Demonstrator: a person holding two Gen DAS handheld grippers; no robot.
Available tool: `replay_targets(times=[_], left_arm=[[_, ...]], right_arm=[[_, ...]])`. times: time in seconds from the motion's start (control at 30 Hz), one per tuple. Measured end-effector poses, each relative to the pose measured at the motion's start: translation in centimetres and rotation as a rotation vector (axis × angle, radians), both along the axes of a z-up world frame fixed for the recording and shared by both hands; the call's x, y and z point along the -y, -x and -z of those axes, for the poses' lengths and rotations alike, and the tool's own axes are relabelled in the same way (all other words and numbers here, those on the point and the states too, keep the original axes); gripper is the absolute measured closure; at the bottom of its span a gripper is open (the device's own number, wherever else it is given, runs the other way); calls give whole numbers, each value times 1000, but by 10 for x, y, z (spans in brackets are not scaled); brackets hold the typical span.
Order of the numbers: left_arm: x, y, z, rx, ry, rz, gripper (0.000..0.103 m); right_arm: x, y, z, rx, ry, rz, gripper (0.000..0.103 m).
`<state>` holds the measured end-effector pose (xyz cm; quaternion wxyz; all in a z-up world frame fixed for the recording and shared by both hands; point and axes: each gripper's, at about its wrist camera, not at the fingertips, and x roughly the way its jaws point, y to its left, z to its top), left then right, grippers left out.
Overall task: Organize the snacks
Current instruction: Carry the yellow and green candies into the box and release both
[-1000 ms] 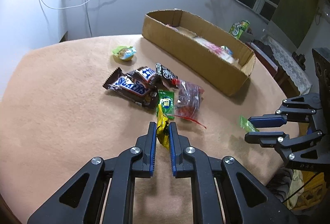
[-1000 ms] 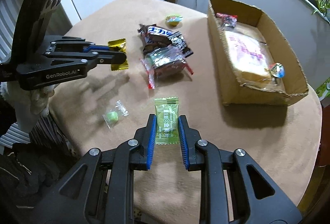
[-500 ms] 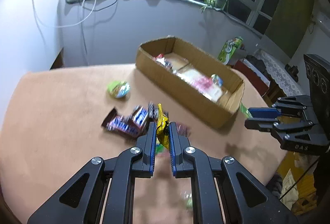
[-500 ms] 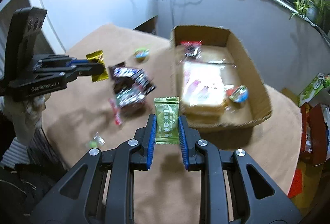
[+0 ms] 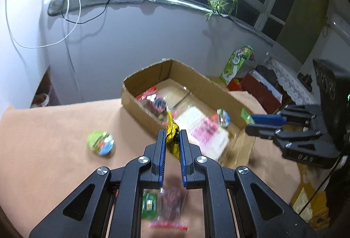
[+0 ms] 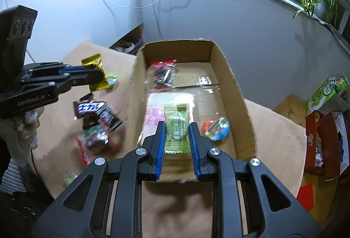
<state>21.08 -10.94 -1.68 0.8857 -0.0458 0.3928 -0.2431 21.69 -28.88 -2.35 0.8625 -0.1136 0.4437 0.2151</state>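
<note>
My left gripper [image 5: 172,131] is shut on a yellow candy wrapper [image 5: 172,136], held in the air near the left wall of the cardboard box [image 5: 140,110]. My right gripper [image 6: 176,126] is shut on a flat green candy packet [image 6: 176,127], held above the near end of the box [image 6: 245,102]. The box holds a pink-printed clear bag [image 6: 159,111], a round colourful candy [image 6: 216,129] and a dark red-edged packet [image 6: 163,71]. In the right wrist view the left gripper [image 6: 99,77] shows at the left with the yellow wrapper [image 6: 95,72].
Loose snacks lie on the tan table [image 6: 59,128] left of the box: chocolate bars [image 6: 91,107], a dark red bag [image 6: 96,139], a round green candy [image 5: 101,142], a small green candy [image 6: 70,178]. A person's hand [image 6: 24,133] holds the left gripper. Boxes [image 6: 323,135] stand beyond the table's right edge.
Both grippers have risen and moved from the loose snack pile toward the cardboard box, each keeping its candy. The box now looms larger in both views.
</note>
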Motion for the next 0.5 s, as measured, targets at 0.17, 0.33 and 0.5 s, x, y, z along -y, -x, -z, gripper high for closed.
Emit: replay_targets(times=[0.17,0.33,0.5], left_arm=[[14,-28,-2,0,-2,3,93],[27,-51,3,-12,-11,15,93],[41,-71,13,-39,-22,33,93]], right_arm=[[6,-31,8,-15,-2,22,81],[9,-59,14,-26,-17,40,81],[9,-79,21,-39,-19,45,81]])
